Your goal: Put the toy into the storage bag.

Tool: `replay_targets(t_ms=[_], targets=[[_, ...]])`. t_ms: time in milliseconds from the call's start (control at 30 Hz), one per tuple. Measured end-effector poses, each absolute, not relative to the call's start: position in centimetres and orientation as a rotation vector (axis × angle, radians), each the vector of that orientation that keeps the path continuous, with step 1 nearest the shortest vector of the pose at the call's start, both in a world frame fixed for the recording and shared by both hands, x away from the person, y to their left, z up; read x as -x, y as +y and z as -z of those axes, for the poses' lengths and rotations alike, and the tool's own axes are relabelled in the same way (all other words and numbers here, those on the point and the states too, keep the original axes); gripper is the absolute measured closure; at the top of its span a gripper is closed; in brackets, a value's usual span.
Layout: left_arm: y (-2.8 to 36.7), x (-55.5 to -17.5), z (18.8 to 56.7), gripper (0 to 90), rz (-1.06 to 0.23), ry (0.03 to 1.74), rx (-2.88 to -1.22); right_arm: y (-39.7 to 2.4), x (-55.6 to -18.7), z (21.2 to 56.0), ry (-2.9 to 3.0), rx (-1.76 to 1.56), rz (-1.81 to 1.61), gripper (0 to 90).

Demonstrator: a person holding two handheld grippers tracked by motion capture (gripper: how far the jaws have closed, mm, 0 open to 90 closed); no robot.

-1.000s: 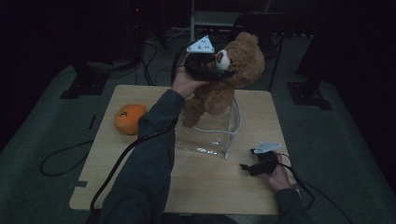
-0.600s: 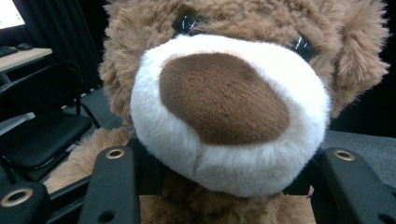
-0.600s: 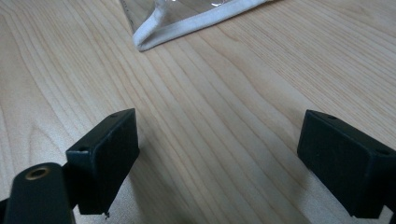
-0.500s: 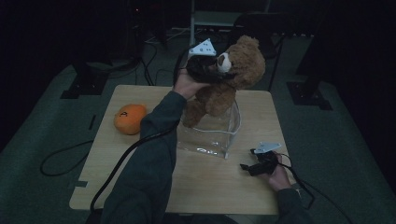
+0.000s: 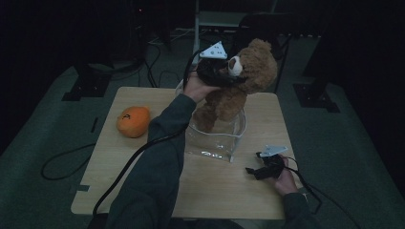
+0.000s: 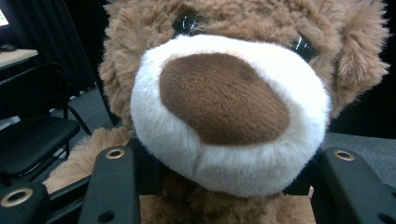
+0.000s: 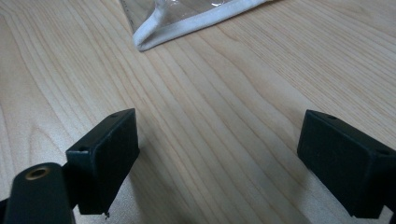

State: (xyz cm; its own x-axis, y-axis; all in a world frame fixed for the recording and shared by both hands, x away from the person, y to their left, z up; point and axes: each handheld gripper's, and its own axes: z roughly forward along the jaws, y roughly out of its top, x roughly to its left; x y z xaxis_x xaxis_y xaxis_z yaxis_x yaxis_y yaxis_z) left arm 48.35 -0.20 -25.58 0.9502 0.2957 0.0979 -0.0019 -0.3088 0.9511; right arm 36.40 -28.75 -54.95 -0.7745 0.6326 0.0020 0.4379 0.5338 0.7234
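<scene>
Little has moved since the earlier frames: teddy bear (image 5: 241, 83) hangs at much the same height over clear container (image 5: 217, 136), left gripper (image 5: 220, 78) clamped on it as before; right gripper (image 5: 261, 168) has kept its place on wooden table (image 5: 143, 162).

Item: teddy bear, brown plush, white muzzle. Location: in the air above the container mouth, legs dipping toward its rim; whether they touch it cannot be told. Held at the neck, just under the muzzle (image 6: 229, 116), jaws half closed and sunk into the fur.

Handling: judged light, soft, compressible; not fragile, not slippery. Pile gives under the pads, so a grip on neck or torso holds better than on a limb, which would let the body swing.

Right gripper: jaws wide, nothing between them, resting near the container's white-edged corner (image 7: 154, 35).

Also present: orange (image 5: 133, 121), well apart to the left.
</scene>
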Motion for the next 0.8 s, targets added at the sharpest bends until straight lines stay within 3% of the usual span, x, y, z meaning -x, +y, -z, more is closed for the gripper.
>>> replay_targets(t_ms=[800], targets=[[-2.2,-48.5,29.0,44.5,-0.222,0.212,-1.96,-28.8,-36.4,54.9,2.514,-0.899,-1.079,12.0]])
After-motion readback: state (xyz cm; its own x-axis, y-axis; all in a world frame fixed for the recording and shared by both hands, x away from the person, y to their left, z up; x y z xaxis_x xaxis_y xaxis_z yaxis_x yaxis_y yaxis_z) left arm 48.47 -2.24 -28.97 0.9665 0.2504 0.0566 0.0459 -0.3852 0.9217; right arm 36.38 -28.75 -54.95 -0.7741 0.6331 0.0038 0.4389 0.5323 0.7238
